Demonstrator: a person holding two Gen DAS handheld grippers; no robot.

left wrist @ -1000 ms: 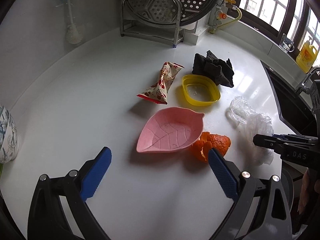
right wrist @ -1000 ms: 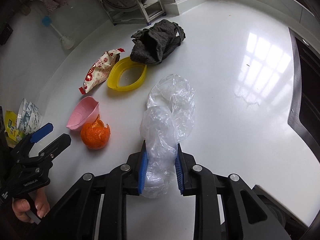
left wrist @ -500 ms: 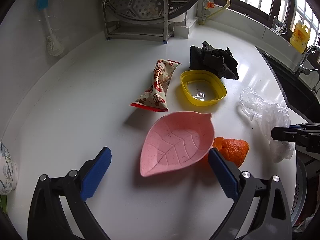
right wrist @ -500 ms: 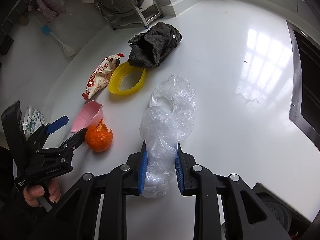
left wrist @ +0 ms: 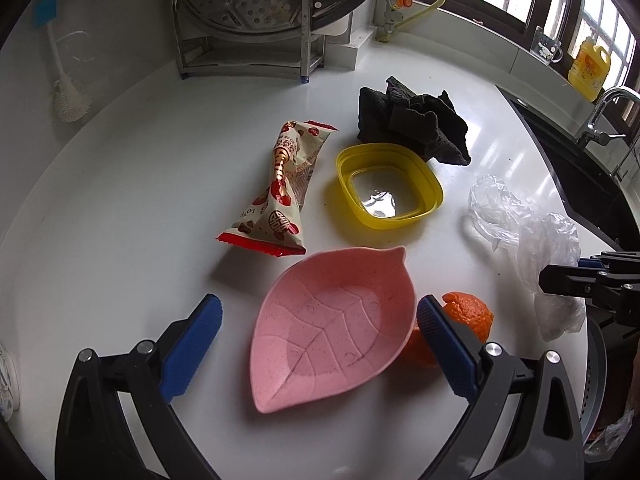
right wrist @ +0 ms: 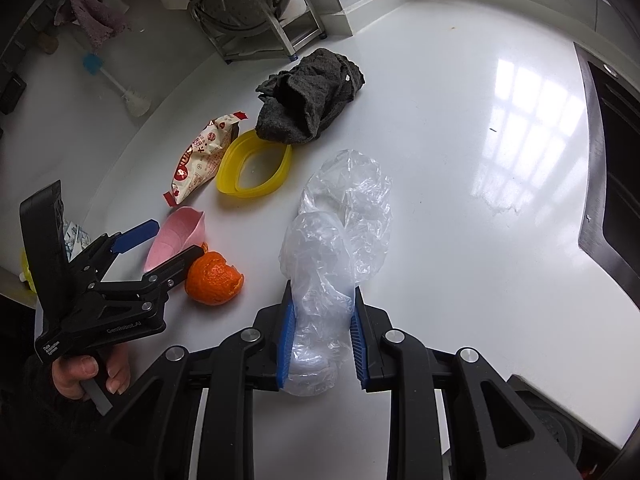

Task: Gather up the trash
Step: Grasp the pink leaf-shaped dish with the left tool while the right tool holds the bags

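My right gripper [right wrist: 320, 332] is shut on a clear plastic bag [right wrist: 340, 224] that lies on the white counter; the bag also shows in the left wrist view [left wrist: 528, 240]. My left gripper [left wrist: 318, 344] is open, its jaws on either side of a pink leaf-shaped dish [left wrist: 332, 328]. An orange peel [left wrist: 468, 316] lies right of the dish, by the right finger; it also shows in the right wrist view [right wrist: 214, 278]. A red-and-white snack wrapper [left wrist: 284, 188] lies beyond the dish.
A yellow container [left wrist: 388, 186] and a dark cloth [left wrist: 412, 126] sit behind the dish. A metal rack [left wrist: 248, 20] stands at the back. A dark sink [left wrist: 580, 176] bounds the counter on the right. A brush [left wrist: 64, 80] leans at the left wall.
My left gripper has moved forward, so the pink dish now sits between its open jaws. My right gripper has stayed shut on the plastic bag.
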